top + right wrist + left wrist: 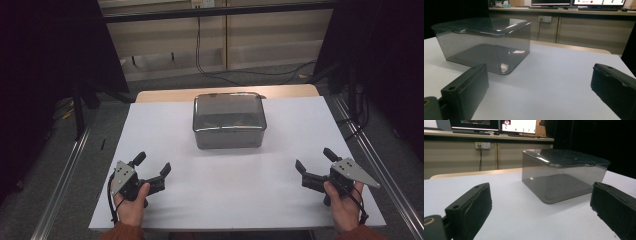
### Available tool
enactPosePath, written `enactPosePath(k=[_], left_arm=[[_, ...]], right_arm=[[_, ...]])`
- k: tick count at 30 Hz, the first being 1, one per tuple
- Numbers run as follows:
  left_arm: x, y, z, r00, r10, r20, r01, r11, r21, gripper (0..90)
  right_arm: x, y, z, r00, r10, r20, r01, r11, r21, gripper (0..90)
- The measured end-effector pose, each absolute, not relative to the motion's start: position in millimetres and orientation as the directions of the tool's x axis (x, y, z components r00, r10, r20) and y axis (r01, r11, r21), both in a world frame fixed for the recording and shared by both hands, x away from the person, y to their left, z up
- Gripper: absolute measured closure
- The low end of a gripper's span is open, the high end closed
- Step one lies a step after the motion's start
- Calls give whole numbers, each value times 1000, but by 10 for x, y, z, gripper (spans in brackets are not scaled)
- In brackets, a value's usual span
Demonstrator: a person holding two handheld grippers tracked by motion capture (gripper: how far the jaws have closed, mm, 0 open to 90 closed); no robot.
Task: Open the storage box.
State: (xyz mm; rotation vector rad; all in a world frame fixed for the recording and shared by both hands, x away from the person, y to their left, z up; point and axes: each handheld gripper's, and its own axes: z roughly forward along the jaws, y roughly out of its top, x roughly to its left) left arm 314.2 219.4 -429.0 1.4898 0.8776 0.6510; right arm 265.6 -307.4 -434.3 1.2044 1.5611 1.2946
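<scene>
Near the tabletop's (210,200) front edge, both tools, left (154,165) and right (313,159), rest wide open and empty, flanking the lidded, seemingly empty box (228,121), probably poised to reach it.

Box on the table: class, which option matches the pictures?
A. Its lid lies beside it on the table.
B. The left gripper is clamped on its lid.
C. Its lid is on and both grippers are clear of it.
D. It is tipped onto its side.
C: the lid sits closed on the upright box, while the left gripper and the right gripper rest open, well short of it.
</scene>
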Motion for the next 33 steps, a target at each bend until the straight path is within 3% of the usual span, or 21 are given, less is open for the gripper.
enactPosePath(k=[13,25,33], left_arm=[[3156,2178,-4303,512,852,-108,198,6,980,51],[3093,2138,-4280,535,834,-135,209,24,978,54],[3098,2161,-4273,534,836,-127,217,10,976,40]], right_arm=[[2697,-3040,-4363,-302,953,25,200,38,979,21],[2751,-2952,-4372,-369,929,26,221,61,973,27],[2757,-2819,-4351,-409,909,82,241,21,970,17]])
